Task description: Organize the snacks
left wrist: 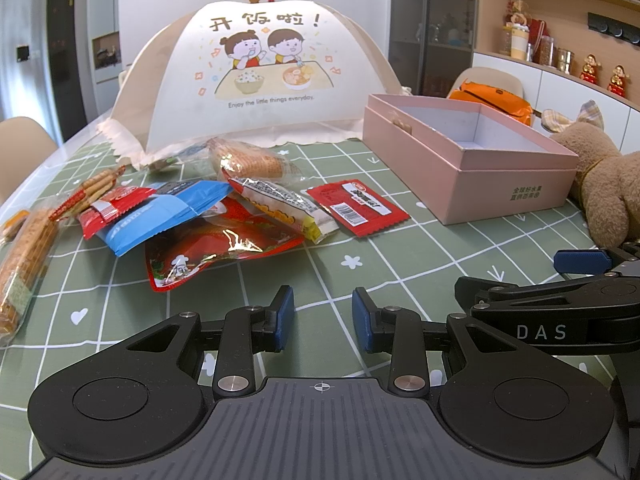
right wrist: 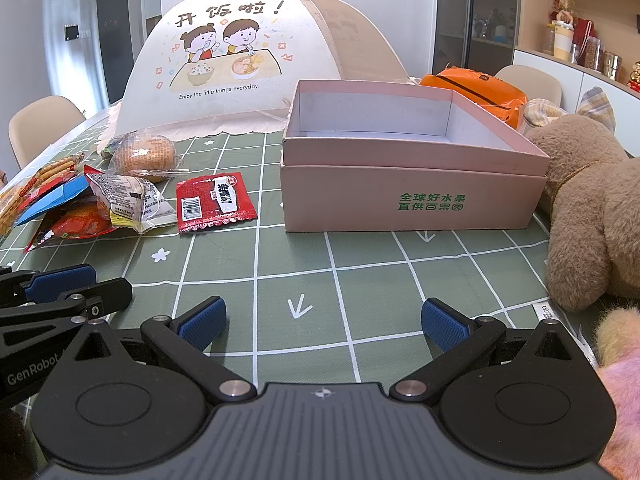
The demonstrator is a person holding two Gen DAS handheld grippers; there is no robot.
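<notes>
Two grippers low over a green checked tablecloth [right wrist: 360, 280], neither holding anything. Left gripper [left wrist: 323, 320] with fingers a little apart, nothing between the blue pads [left wrist: 285, 312]; right gripper [right wrist: 324, 322] spread wide over bare cloth. Right gripper also visible at the right edge of the left wrist view, left gripper at the left edge of the right wrist view, side by side.

Several snack packets heaped to the left: a small red sachet [right wrist: 214, 202] with a barcode lying flat, nearest the pink box [right wrist: 412, 204]; beside it a clear-wrapped cake [right wrist: 124, 200] resting on a large red foil pouch [left wrist: 216, 250]; a blue packet [left wrist: 160, 216] overlapping that pouch; a round wrapped bun [right wrist: 144, 156] behind; biscuit sticks [left wrist: 94, 186] and a long wafer pack [left wrist: 24, 264] furthest left.

Pink box open, white interior bare, green print on the front. Brown plush toy [right wrist: 592, 208] touching its right side, orange bag [right wrist: 476, 92] behind, domed food cover [right wrist: 224, 60] at the back.
</notes>
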